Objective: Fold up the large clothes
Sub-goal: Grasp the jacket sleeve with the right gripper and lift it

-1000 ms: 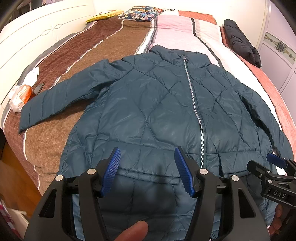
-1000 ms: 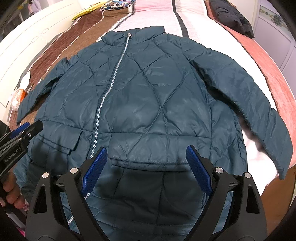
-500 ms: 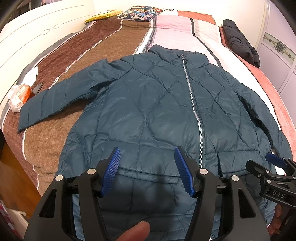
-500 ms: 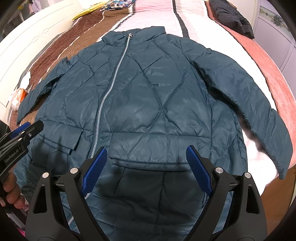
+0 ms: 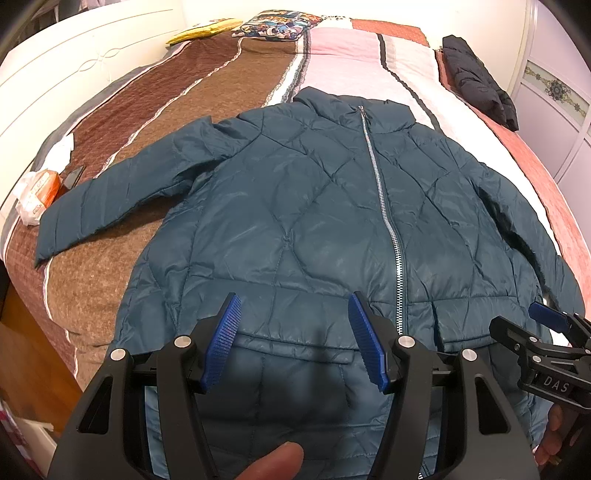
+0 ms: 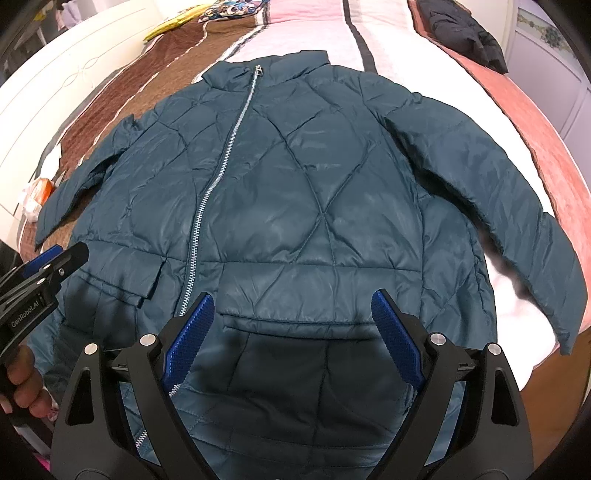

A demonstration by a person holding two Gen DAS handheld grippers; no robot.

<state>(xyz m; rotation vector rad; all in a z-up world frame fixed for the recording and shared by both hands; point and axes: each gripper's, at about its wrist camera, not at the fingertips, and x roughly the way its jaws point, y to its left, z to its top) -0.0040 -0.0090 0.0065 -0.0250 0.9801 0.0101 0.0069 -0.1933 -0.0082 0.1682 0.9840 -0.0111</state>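
A bed (image 5: 192,110) with a brown, pink and white striped quilted cover carries a teal quilted puffer jacket (image 5: 314,221) (zipped, sleeves spread), a folded black jacket (image 5: 476,81) and a white plastic bag (image 5: 35,192).

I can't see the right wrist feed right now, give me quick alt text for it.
A teal quilted jacket lies face up, zipped, sleeves spread, on a striped bedspread. The right tongs hover open above its hem, holding nothing. The left tongs show at the left edge; a dark garment lies far right.
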